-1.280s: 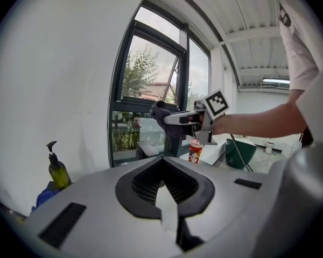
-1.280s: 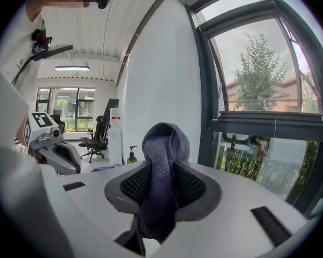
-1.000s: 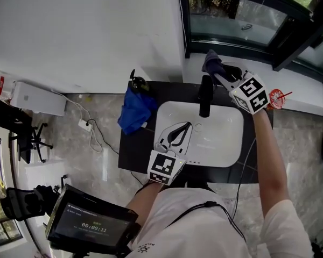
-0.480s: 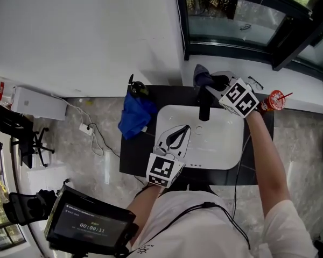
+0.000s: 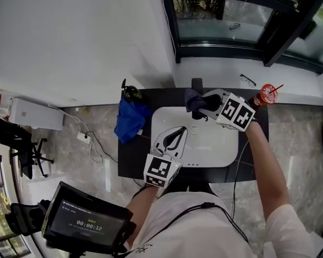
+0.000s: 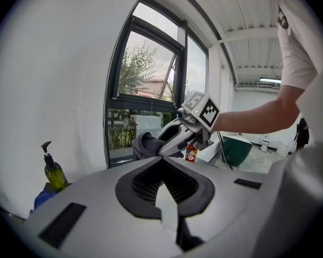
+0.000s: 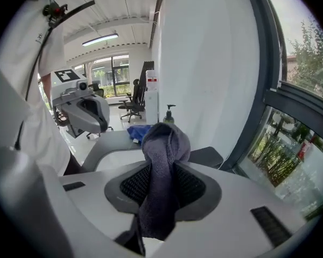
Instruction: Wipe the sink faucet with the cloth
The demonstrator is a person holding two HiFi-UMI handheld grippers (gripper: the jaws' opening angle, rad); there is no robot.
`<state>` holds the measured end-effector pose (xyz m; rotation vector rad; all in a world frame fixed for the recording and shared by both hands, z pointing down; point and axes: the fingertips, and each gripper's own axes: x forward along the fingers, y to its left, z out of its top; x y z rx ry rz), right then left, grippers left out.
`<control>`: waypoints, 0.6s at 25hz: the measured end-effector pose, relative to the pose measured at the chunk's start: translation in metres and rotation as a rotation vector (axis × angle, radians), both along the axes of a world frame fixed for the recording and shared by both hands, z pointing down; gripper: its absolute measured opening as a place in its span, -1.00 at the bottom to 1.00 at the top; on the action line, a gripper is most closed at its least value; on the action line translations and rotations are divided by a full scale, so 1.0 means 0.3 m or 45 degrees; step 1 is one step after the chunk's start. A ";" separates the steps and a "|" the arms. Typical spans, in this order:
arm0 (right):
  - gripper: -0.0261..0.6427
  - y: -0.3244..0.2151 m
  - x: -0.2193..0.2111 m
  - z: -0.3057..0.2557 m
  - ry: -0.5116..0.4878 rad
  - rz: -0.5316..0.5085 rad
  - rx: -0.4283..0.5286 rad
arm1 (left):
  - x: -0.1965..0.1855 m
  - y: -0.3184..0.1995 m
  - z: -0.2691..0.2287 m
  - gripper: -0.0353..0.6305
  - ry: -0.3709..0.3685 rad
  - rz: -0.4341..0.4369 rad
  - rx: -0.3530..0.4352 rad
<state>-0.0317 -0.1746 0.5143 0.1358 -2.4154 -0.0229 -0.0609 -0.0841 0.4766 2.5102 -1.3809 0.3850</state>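
Faucet [image 5: 196, 83] is rising from the sink's [image 5: 218, 147] back rim, its spout apparently hidden under the cloth. Over the sink's front-left, the left gripper [image 5: 178, 131] is hovering with jaws pressed together on nothing, likely keeping clear. At the sink's back, the right gripper [image 5: 201, 104] is clamping the dark cloth [image 5: 192, 98], seemingly pressing it against the faucet to wipe it.

Faucet [image 5: 196, 83] behind sink [image 5: 215, 144]; bottle [image 5: 130, 93] to its left
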 end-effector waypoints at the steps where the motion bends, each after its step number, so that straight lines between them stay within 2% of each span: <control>1: -0.56 0.023 0.005 -0.001 0.001 -0.016 -0.009 | 0.003 0.003 -0.001 -0.91 -0.002 0.004 0.001; 4: -0.56 0.072 0.010 -0.031 -0.043 -0.053 -0.056 | 0.003 -0.001 -0.011 -0.91 0.006 -0.001 0.006; 7: -0.56 0.063 0.032 -0.087 -0.105 -0.024 -0.074 | 0.007 -0.006 -0.017 -0.91 0.009 0.004 0.012; 15: -0.56 -0.148 0.074 -0.250 -0.274 0.188 0.096 | -0.002 0.018 -0.015 -0.91 0.004 -0.019 0.019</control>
